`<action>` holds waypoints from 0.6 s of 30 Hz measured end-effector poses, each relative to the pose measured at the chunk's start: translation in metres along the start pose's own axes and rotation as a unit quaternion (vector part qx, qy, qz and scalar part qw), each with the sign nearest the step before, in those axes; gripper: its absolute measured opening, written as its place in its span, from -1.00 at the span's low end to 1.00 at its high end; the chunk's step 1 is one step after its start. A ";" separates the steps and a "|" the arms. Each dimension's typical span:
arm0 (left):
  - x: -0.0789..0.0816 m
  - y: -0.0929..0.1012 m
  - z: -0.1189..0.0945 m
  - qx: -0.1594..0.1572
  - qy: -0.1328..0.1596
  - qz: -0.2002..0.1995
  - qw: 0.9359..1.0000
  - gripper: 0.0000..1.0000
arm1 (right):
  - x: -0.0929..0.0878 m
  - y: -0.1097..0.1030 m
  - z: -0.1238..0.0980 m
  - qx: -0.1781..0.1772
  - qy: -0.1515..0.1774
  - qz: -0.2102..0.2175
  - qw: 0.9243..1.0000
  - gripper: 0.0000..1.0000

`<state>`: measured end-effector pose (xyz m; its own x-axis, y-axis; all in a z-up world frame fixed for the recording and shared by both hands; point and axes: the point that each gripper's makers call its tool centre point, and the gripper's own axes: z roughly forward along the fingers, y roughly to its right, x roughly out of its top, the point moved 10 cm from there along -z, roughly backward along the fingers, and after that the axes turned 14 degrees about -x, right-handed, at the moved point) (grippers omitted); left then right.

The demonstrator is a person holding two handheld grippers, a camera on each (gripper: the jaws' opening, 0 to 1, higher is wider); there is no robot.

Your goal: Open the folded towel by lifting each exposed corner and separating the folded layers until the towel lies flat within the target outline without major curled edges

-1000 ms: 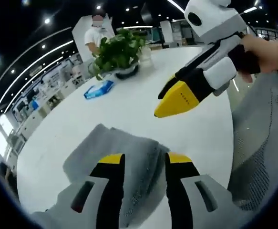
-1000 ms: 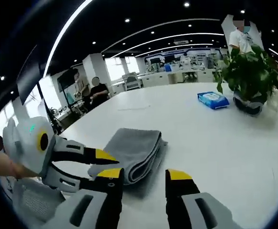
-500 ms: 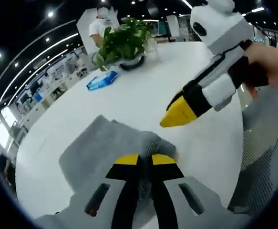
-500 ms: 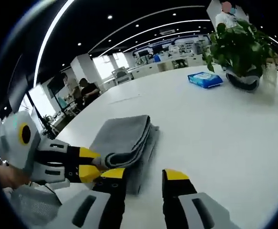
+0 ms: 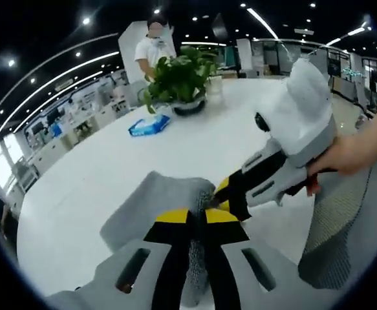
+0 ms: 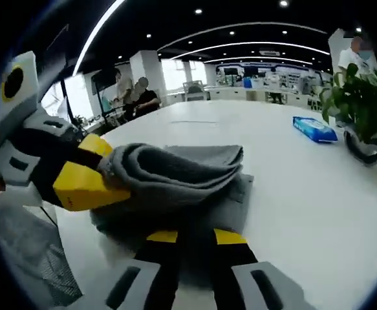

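Observation:
The grey folded towel (image 5: 150, 203) lies on the white table (image 5: 91, 168) near its front edge. My left gripper (image 5: 198, 218) is shut on the near corner of the towel's upper layers. In the right gripper view the left gripper (image 6: 88, 177) comes in from the left and holds those rolled upper layers (image 6: 175, 169) lifted off the lower layer (image 6: 240, 194). My right gripper (image 6: 196, 237) has its jaws closed on the lower layer's near edge. The same right gripper (image 5: 230, 192) reaches in from the right, its tip against the towel's corner, held by a hand (image 5: 356, 154).
A potted plant (image 5: 183, 77) and a blue wipes pack (image 5: 148, 124) stand further back on the table (image 6: 304, 194); both appear again as the plant (image 6: 363, 103) and the pack (image 6: 314, 128). A grey mesh chair (image 5: 343, 226) sits at the table's edge. People stand behind.
My right gripper moved in to the towel and shut on its lower layer. My left gripper, shut on the corner half a second ago, has lifted the upper layers.

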<state>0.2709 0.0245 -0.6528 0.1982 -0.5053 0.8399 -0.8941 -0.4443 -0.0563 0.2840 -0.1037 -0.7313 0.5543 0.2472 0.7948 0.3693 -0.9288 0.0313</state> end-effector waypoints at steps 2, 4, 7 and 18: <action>0.000 0.000 -0.001 0.004 0.002 -0.001 1.000 -0.90 | -0.002 -0.002 0.004 -0.002 0.001 -0.021 1.000 -0.76; 0.001 -0.003 -0.003 0.009 0.008 -0.006 1.000 -0.90 | -0.003 -0.002 0.006 -0.003 0.006 -0.045 0.999 -0.80; 0.002 -0.009 -0.009 0.023 0.016 -0.010 1.000 -0.90 | -0.002 -0.001 0.006 0.000 0.010 -0.063 0.998 -0.84; 0.003 -0.029 -0.048 0.090 0.052 -0.041 0.994 -0.89 | -0.003 0.006 0.001 -0.013 -0.015 -0.077 0.997 -0.86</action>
<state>0.2777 0.0711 -0.6221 0.2153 -0.3869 0.8966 -0.7886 -0.6104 -0.0740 0.2859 -0.1097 -0.7339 0.5138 0.3952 0.7615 0.4332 -0.8856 0.1674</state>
